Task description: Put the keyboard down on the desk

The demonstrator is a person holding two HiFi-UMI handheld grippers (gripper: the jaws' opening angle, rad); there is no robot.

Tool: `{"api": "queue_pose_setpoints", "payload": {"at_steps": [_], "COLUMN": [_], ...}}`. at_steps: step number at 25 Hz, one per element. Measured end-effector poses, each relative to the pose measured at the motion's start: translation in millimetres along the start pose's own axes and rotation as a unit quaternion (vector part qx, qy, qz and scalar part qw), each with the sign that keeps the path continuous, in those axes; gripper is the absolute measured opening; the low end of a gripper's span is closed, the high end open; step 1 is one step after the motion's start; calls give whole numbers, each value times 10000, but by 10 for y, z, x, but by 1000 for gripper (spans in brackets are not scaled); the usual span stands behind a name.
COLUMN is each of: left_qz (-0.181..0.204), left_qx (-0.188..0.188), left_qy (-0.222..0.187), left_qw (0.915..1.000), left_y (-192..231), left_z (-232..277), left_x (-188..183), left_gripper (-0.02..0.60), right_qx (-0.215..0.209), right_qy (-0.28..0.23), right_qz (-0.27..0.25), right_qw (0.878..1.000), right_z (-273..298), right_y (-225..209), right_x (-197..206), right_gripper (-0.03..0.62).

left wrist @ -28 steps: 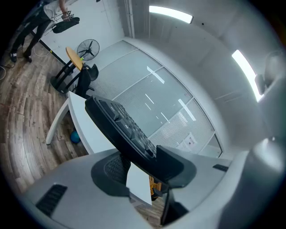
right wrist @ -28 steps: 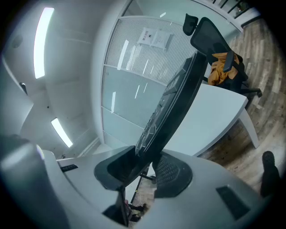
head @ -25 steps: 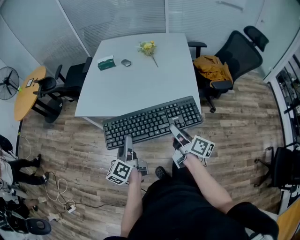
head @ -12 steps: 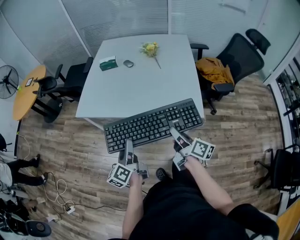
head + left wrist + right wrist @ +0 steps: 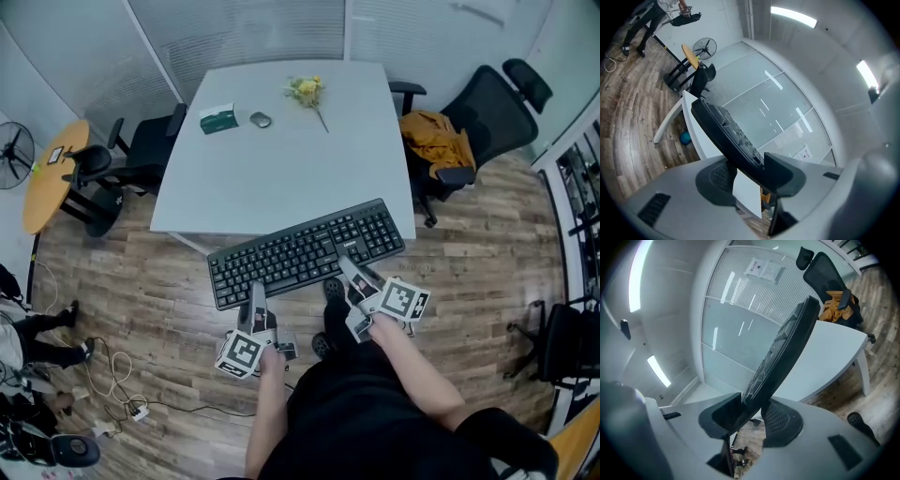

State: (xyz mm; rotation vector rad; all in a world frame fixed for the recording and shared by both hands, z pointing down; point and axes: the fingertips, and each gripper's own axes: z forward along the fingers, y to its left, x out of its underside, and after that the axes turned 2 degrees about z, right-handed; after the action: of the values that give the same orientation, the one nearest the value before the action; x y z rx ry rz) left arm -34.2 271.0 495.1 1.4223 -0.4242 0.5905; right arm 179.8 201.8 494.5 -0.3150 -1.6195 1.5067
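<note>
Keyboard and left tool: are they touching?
Touching. In the left gripper view the keyboard edge sits clamped between both jaws of the left tool.

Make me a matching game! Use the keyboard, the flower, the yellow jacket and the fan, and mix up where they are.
1 keyboard
2 flower
3 jacket
4 fan

A on the black chair
B beside the round table
C far end of the white desk
D in the jaws of the left gripper and right gripper

Pairs: 1-D, 2-C, 3-A, 4-B

Blk keyboard [image 5: 305,251], wht desk [image 5: 281,169]
</note>
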Motion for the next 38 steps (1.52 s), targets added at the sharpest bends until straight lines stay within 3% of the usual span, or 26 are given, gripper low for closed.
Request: {"api": "queue_pose_setpoints", "payload": {"at_steps": [18,29,38], "left_qz": [164,76,-69], "left_qx": [-491,-934,-1258], "left_qy": [-578,-802,-795], "left_qw": [9970,9924,9888], "left_y": [121,220,405], "left_z": [1213,1780,1870], "left_x": [-858,-887,-838], "left_gripper": [158,158,158], "right_qx": [-460,-617,-519], "right_qy": [617,1154,1448], "right_qz": [83,153,321], "right_qw": [9970,9913,9876], "right_z": [1671,2355,2586], "right_y": [73,-185,-379], "right_x": [-738,-1116,-1045], "right_gripper": [143,143,144]}}
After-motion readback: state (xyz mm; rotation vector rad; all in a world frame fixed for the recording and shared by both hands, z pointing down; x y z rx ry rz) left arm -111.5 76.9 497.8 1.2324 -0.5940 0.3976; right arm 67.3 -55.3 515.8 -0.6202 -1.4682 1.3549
